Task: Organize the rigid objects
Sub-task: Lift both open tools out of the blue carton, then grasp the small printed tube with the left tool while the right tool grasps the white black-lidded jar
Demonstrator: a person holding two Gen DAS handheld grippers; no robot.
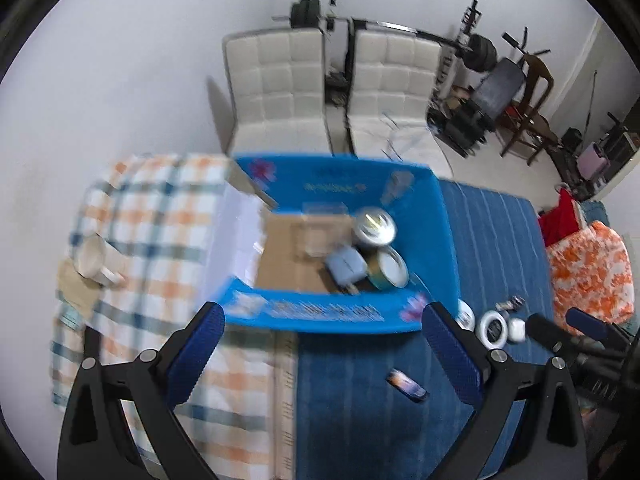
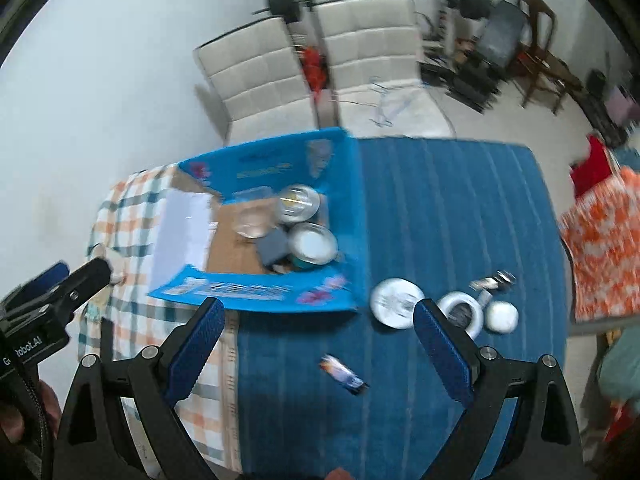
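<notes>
Blue cloth lies bare between my left tool (image 1: pixel 320 354) and my right tool (image 2: pixel 318 348), both spread wide and holding nothing, with only a small dark packet (image 2: pixel 343 374) on it. The blue box (image 2: pixel 256 294) sits at the tabletop's far edge holding two tins (image 2: pixel 313 243), while a white lid (image 2: pixel 394 305), ring (image 2: pixel 460 310) and small round case (image 2: pixel 502 317) rest just right of it. Box print is too blurred to read; "robot.AI" shows on my left tool's body.

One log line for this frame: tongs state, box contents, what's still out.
left tongs open, empty | right tongs open, empty | blue box holds tins | left out: white ring, small packet
</notes>
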